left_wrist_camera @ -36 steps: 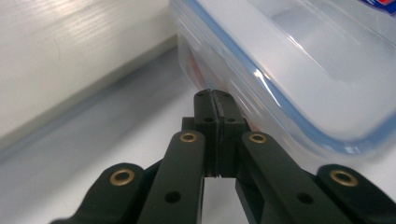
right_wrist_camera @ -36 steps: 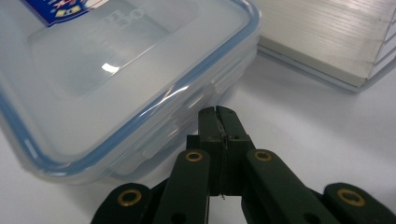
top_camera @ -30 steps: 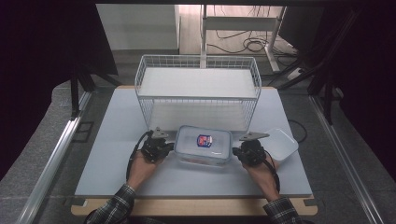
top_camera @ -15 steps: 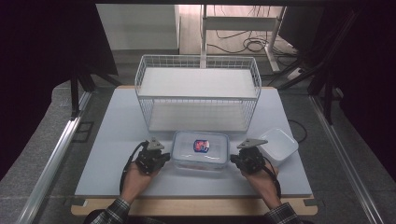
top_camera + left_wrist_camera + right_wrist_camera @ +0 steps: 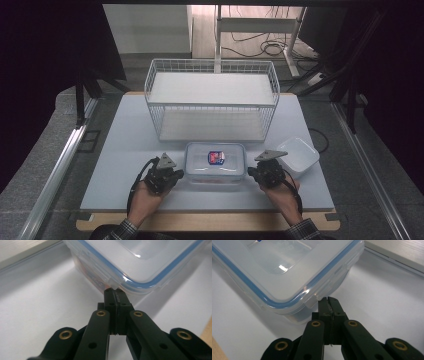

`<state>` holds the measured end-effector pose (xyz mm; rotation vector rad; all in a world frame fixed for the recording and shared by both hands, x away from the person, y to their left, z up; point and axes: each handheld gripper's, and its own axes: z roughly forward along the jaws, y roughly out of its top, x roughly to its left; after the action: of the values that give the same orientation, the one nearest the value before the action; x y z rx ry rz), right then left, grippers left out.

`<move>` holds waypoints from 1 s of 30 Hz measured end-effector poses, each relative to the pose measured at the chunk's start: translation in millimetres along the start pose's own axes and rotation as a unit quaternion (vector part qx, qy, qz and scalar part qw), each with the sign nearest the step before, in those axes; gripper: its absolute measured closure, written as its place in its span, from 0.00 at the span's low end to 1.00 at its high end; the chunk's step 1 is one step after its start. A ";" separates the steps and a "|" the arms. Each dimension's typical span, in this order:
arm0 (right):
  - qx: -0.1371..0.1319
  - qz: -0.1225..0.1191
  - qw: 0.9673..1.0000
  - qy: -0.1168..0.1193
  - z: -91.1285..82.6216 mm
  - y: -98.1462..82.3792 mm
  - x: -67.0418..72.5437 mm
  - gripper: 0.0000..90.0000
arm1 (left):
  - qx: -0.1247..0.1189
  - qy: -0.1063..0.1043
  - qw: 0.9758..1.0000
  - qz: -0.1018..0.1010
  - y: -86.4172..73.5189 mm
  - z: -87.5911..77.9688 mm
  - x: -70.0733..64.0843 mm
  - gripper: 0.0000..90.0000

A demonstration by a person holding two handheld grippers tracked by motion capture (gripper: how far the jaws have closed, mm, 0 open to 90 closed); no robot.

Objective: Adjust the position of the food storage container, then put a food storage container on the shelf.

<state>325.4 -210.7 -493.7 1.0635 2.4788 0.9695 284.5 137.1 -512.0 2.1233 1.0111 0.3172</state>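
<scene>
Between the two grippers on the white table [image 5: 125, 150] sits a lidded clear food container [image 5: 215, 161], long axis left-right, before a wire basket [image 5: 212, 100]. Left gripper [image 5: 113, 293] and right gripper [image 5: 327, 302], both clenched empty, touch its end latches. An empty white tub [image 5: 298, 155] lies right.

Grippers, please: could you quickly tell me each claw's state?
Left claw: closed, tips at the container latch tab.
Right claw: closed, tips at its opposite latch.
</scene>
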 end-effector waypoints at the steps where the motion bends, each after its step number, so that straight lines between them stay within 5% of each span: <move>1: 0.002 0.002 1.000 0.003 -0.8 -0.3 -0.3 1.00 | 0.000 -0.004 1.000 -0.004 -0.7 -1.1 0.9 1.00; 6: -0.008 0.003 1.000 -0.011 -12.6 -1.2 -4.5 0.88 | -0.007 0.022 1.000 -0.018 -3.7 -9.4 13.5 0.75; 9: -0.022 0.011 1.000 -0.011 -19.9 -2.1 -9.7 0.76 | -0.012 0.024 0.999 -0.035 -5.1 -10.6 19.9 0.54; 16: -0.045 0.025 0.999 -0.013 -31.0 -1.9 -18.0 0.46 | -0.023 0.021 0.999 -0.037 -6.4 -12.4 29.3 0.20; 23: -0.071 0.027 0.997 0.000 -36.1 1.0 -21.5 0.23 | -0.057 0.008 0.998 -0.032 -6.4 -17.2 36.5 0.14; 26: -0.076 0.026 0.997 -0.002 -34.6 2.5 -20.1 0.17 | -0.064 0.012 0.998 -0.025 -4.9 -16.4 39.3 0.14; 30: -0.083 0.021 0.996 0.005 -33.2 5.2 -18.6 0.12 | -0.057 -0.008 0.998 -0.032 -0.7 -15.4 42.0 0.16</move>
<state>325.0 -237.2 -465.9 1.0627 2.3441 1.1728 303.9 176.9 -505.7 1.9841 1.0238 0.3185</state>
